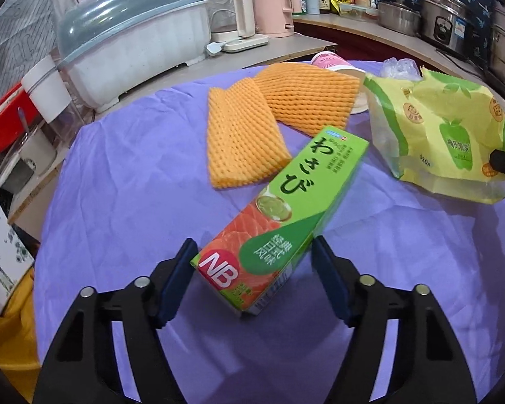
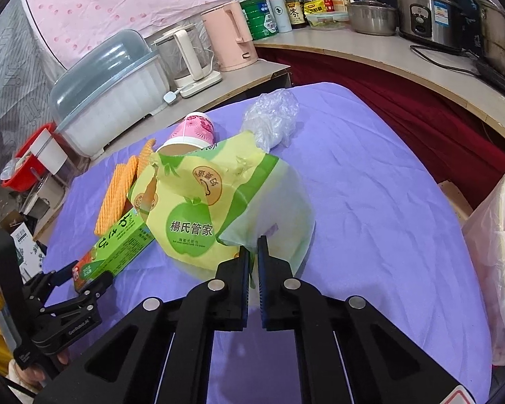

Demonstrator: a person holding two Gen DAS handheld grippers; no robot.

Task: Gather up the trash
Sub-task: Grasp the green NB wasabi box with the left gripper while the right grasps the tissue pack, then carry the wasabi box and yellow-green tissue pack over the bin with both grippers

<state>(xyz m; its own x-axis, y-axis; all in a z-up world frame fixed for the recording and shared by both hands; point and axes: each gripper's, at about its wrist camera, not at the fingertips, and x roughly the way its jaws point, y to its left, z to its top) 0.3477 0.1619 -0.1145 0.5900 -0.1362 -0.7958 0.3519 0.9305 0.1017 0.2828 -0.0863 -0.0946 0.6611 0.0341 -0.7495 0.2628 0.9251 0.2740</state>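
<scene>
A green wasabi box [image 1: 279, 215] lies on the purple tablecloth [image 1: 134, 181], its near end between the open fingers of my left gripper [image 1: 254, 252], which do not press it. Behind it lie two orange foam nets [image 1: 242, 138] and a pink paper cup [image 1: 330, 62] on its side. My right gripper [image 2: 252, 249] is shut on the edge of a yellow-green plastic bag [image 2: 198, 212] and holds it just above the cloth. The bag also shows in the left wrist view [image 1: 444, 134]. A crumpled clear plastic wrap [image 2: 272, 118] lies behind the bag. The box [image 2: 118, 252] and left gripper [image 2: 84, 276] show at left.
A bin lined with a white bag [image 2: 498, 252] stands off the table's right edge. Behind the table, a counter holds a covered dish rack [image 1: 134, 54], kettles [image 1: 272, 3], bottles and steel pots [image 2: 427, 10]. A red basin [image 2: 23, 165] and cartons sit at the left.
</scene>
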